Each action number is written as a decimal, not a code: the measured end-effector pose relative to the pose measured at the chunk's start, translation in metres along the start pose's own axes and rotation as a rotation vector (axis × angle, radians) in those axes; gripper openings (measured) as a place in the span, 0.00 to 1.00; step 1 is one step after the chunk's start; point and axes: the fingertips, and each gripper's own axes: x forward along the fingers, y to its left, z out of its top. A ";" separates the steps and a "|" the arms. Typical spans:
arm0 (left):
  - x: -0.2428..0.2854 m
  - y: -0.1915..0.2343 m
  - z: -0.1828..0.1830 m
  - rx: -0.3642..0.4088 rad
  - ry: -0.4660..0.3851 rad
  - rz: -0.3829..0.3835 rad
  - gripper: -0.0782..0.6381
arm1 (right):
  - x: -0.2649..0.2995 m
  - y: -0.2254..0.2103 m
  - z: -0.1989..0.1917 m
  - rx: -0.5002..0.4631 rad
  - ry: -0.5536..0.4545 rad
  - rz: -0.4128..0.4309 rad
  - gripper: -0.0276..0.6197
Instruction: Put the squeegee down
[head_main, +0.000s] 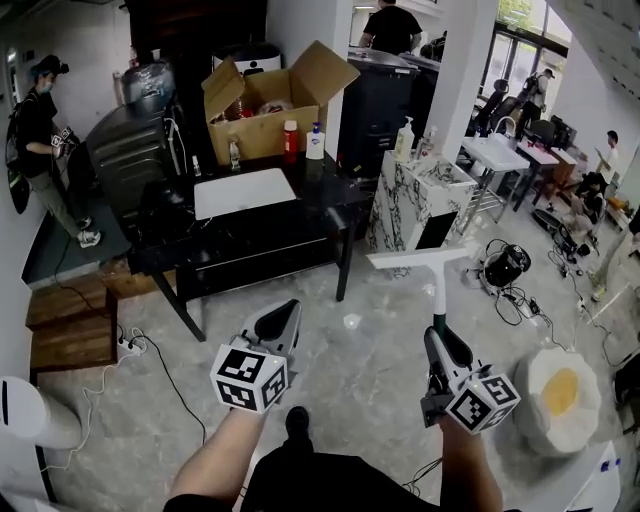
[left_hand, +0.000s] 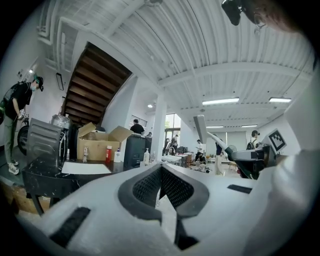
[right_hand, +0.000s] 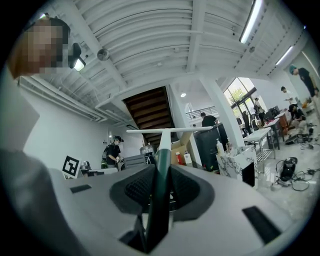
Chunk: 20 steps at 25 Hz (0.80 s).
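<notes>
I see a black table (head_main: 320, 195) at my twelve o'clock, standing on the grey marble floor (head_main: 380, 370). A white board (head_main: 243, 192) lies at its centre. At the table's twelve o'clock stands an open cardboard box (head_main: 262, 128), with a red bottle (head_main: 290, 141) and a white bottle (head_main: 316, 142) at one o'clock. A power strip (head_main: 128, 346) lies on the floor at my nine o'clock.

One squeegee (head_main: 436, 288), two claws (head_main: 283, 318) (head_main: 438, 338), one cardboard box (head_main: 268, 128), one black table (head_main: 300, 228).

L gripper (head_main: 285, 311): white shell, blk mesh pads (left_hand: 148, 188), b/w marker cube (head_main: 249, 378), up-left of shoe (head_main: 297, 421) | R gripper (head_main: 437, 338): same build, its marker cube (head_main: 483, 402) right of shoe | shoe blk, clothing (head_main: 330, 486) dark below it, forearms (head_main: 214, 456) bare
</notes>
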 end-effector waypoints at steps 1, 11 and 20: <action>0.010 0.011 0.000 -0.002 -0.003 0.001 0.12 | 0.015 -0.007 0.001 0.001 -0.001 -0.006 0.19; 0.118 0.125 0.016 0.002 0.010 -0.015 0.12 | 0.173 -0.042 0.016 0.007 0.026 -0.032 0.19; 0.178 0.188 0.023 0.004 0.024 -0.044 0.12 | 0.264 -0.038 0.006 0.026 0.048 0.000 0.19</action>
